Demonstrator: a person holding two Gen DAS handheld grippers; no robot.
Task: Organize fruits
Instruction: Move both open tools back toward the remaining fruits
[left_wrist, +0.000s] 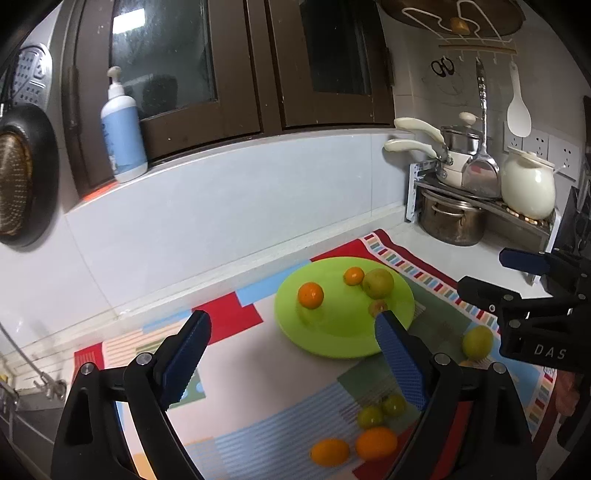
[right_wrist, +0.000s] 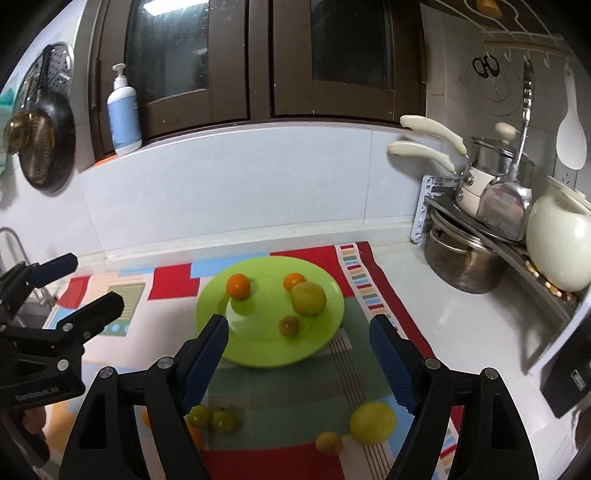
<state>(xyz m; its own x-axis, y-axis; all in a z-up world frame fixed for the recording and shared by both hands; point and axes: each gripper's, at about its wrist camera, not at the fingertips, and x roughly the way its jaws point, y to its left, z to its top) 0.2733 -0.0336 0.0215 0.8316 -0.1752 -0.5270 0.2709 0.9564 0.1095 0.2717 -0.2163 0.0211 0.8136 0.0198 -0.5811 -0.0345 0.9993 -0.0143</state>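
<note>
A lime green plate (left_wrist: 343, 332) (right_wrist: 258, 343) lies on a colourful mat. On it are two small oranges (left_wrist: 311, 295) (right_wrist: 238, 285), a yellow-green fruit (left_wrist: 378, 283) (right_wrist: 308, 298) and a small reddish fruit (right_wrist: 289, 325). Loose on the mat nearer me are two small green fruits (left_wrist: 382, 410) (right_wrist: 212, 418), two oranges (left_wrist: 376, 442), a yellow-green fruit (left_wrist: 477, 341) (right_wrist: 373, 422) and a small yellow fruit (right_wrist: 328, 443). My left gripper (left_wrist: 291, 334) is open and empty above the mat. My right gripper (right_wrist: 299, 338) is open and empty, in front of the plate.
A rack with pots (left_wrist: 452, 221) (right_wrist: 463, 264) and a white jar (left_wrist: 528, 184) (right_wrist: 557, 254) stands at the back right. A soap bottle (left_wrist: 123, 133) stands on the ledge. A sink edge (left_wrist: 22, 402) is at the left.
</note>
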